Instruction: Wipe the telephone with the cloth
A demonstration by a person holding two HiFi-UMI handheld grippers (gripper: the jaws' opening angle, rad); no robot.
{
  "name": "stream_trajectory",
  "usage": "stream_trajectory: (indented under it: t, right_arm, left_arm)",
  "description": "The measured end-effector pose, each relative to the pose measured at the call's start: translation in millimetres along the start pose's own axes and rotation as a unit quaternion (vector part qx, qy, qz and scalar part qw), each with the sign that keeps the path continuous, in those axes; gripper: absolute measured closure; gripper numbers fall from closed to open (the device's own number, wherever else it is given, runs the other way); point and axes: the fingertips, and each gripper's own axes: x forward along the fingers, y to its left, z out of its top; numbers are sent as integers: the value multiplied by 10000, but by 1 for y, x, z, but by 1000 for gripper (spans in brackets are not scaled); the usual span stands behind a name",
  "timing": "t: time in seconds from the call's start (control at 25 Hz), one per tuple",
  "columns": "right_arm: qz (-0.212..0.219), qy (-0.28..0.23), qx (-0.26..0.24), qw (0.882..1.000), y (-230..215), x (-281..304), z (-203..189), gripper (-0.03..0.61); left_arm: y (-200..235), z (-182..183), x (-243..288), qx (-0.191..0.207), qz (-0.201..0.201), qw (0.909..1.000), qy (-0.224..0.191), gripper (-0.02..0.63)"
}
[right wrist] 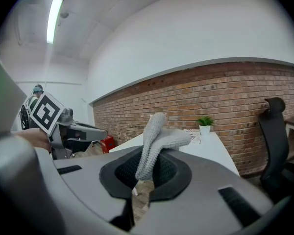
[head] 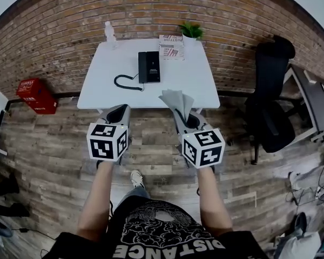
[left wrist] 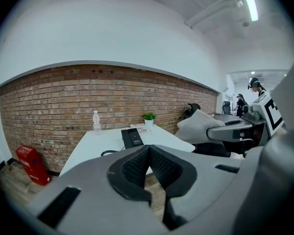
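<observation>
Approach phase, wiping not yet begun. Person stands back from the white table (head: 197, 88), both grippers out over the wood floor (head: 54, 144), short of the table's near edge.

R gripper (right wrist: 146, 173): jaws pinch the grey cloth (right wrist: 159, 138) at its lower part. The rest of the cloth stands up & flops over above the jaws. L gripper (left wrist: 149, 153): jaws pressed together, nothing btwn them.

Black telephone (head: 149, 66) lies flat mid-table, toward the back, handset on its cradle as far as I can tell. Coiled cord (head: 124, 81) loops off its left side. Also on the table: bottle (head: 110, 34) at back-left corner, potted plant (head: 191, 31) at back right, printed booklet (head: 171, 46) just beside the telephone's far right corner.

Step in hand, my read: cloth is secured, now carry it to the telephone. Next move calls for stepping fwd, then bringing R gripper over the table & down so the loose cloth end, not the jaw tips, meets the telephone's top. Cloth sticks up past the jaws, so the gripper prob. has to tip fwd to lay it flat. Telephone looks light & unanchored, so it's likely to slide under a wipe. L gripper could press on its edge to steady it. Keep clear of cord & booklet.
</observation>
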Motion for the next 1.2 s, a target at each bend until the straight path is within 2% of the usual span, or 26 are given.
stream_trajectory:
  t: [0.68,1.2]
  right_arm:
    - [-539,364,73,9979,-12,143,36,566]
    - [-782,482,-29,9958,-6,204,48,566]
  left_arm:
    - [123,37,104,-115,-564,9983,99,609]
    - [175,35,140,-214,-879,9958,133,609]
